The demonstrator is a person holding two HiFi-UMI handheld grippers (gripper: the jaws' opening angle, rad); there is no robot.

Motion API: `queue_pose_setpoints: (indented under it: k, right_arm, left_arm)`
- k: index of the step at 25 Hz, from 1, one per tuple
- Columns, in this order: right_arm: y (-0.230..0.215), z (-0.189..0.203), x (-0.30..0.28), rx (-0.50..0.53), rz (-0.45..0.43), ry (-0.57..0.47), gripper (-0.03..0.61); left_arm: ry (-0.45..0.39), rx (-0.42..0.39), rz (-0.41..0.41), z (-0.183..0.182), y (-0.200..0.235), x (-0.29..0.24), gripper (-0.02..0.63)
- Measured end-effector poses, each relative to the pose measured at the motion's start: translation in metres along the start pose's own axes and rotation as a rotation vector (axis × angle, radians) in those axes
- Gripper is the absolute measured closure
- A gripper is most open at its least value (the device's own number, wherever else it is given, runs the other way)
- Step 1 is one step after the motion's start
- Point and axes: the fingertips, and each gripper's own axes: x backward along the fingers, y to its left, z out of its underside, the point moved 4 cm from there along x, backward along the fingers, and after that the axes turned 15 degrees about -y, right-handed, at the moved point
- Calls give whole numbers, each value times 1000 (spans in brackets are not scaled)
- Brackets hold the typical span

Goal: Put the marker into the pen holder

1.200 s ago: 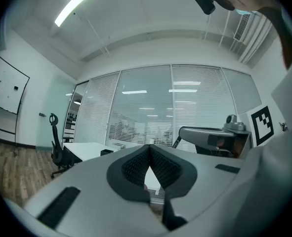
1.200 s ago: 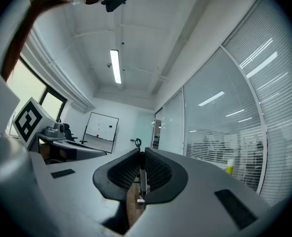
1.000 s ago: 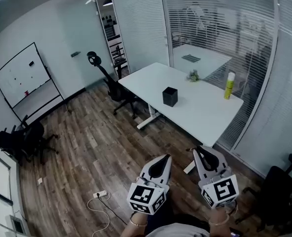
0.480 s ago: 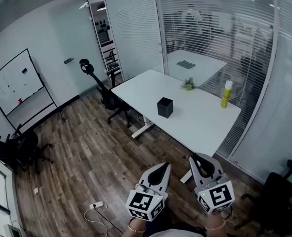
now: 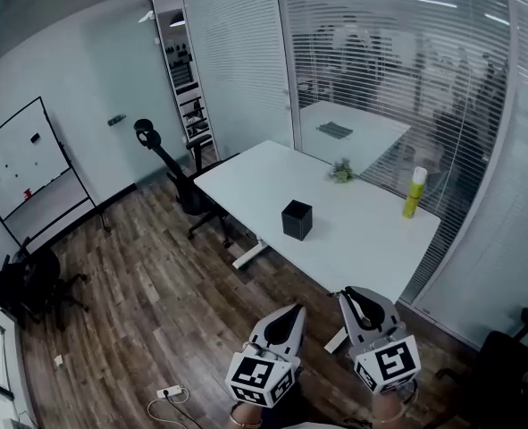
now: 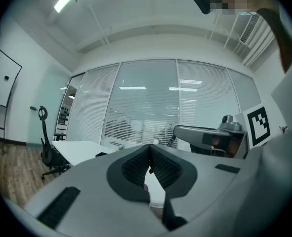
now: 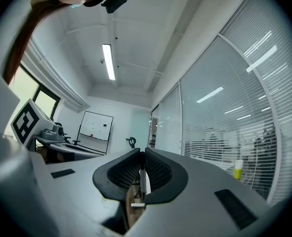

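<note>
The black square pen holder point(image 5: 297, 219) stands near the middle of a white table point(image 5: 371, 239), well ahead of both grippers. At the bottom of the head view the right gripper point(image 5: 348, 295) and the left gripper point(image 5: 292, 312) are held side by side above the wooden floor, short of the table. In the right gripper view the gripper point(image 7: 142, 153) is shut on a thin marker point(image 7: 143, 179) with a black top and white body, standing upright between the pads. In the left gripper view the left gripper point(image 6: 149, 148) has its jaws meeting at the tips with nothing between them.
On the table stand a yellow bottle point(image 5: 413, 192) at the far right and a small plant point(image 5: 341, 172). A black office chair point(image 5: 170, 172) is at the table's far end. A whiteboard point(image 5: 18, 159), more chairs point(image 5: 22, 284) and a floor power strip point(image 5: 170, 391) lie to the left.
The table and pen holder have slid lower in the head view and both grippers sit lower in it. The jaws are unchanged.
</note>
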Motion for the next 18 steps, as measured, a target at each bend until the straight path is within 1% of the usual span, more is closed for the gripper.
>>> queue_pose_setpoints:
  k: [8, 18]
  right_arm:
    - [-28, 19, -57, 16, 17, 3, 523]
    - [-47, 45, -125, 35, 59, 14, 523]
  left_arm:
    - [1, 14, 15, 8, 48, -51, 595]
    - [8, 31, 67, 19, 108, -101, 595]
